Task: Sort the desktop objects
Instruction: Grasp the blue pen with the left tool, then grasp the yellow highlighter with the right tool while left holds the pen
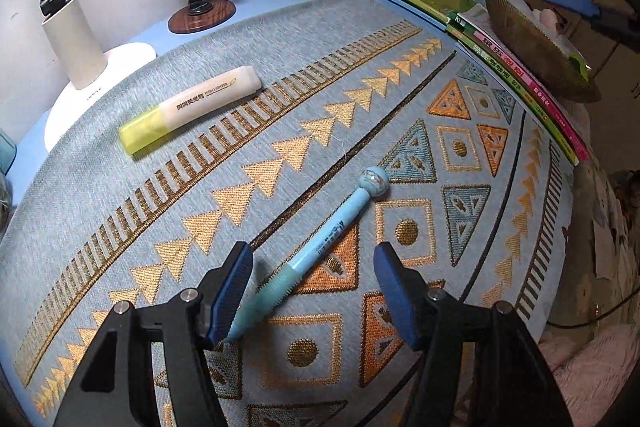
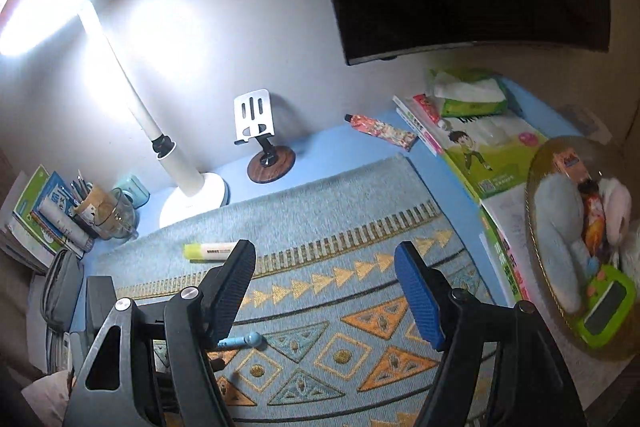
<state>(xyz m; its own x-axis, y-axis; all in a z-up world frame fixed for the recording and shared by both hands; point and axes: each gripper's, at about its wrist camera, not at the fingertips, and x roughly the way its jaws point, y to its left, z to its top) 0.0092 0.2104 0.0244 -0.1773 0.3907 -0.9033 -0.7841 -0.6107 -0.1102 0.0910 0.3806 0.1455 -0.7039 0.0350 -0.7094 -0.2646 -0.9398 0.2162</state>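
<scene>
On a patterned blue mat [image 1: 400, 131] under lamplight, our left gripper [image 1: 314, 293] hangs with jaws parted, gripping nothing. The blue pen [image 1: 320, 251] lies between them, slanting up to the right, its tip beside the left pad. Our right gripper [image 2: 336, 295], spread and empty, is farther off.

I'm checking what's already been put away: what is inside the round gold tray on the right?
The gold tray holds a grey plush toy, a pink plush piece, a green toy device and an orange packet. Anything beneath the plush is hidden.
</scene>
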